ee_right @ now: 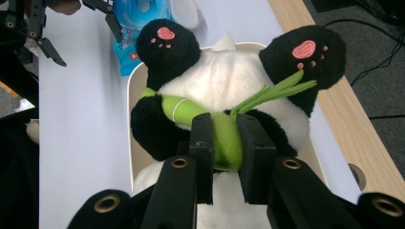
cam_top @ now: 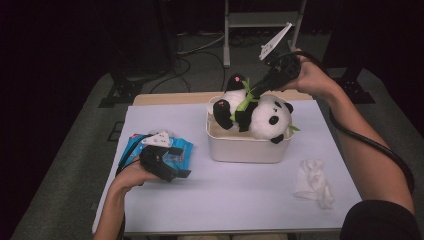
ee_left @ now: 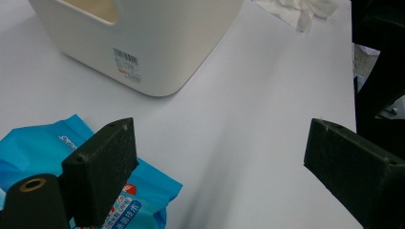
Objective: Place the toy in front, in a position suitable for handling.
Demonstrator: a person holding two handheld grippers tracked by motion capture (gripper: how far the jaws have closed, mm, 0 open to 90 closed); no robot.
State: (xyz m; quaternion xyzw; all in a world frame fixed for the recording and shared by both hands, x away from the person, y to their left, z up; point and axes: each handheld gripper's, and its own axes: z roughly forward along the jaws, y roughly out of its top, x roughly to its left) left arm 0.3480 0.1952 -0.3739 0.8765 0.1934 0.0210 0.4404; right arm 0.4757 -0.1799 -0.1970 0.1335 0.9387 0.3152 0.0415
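Panda [cam_top: 260,112] lies across white bin [cam_top: 245,145], too big to drop in | right gripper [ee_right: 224,143] clenches its green bamboo [ee_right: 224,136], a handle for lowering | left gripper [ee_left: 215,167] gapes empty over wipes pack [ee_left: 38,148], likely waiting.

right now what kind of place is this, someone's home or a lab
Probably a lab or recording room, not a home: a plain white-topped table on grey carpet, loose cables and a metal stand behind it, and a dark, bare background.
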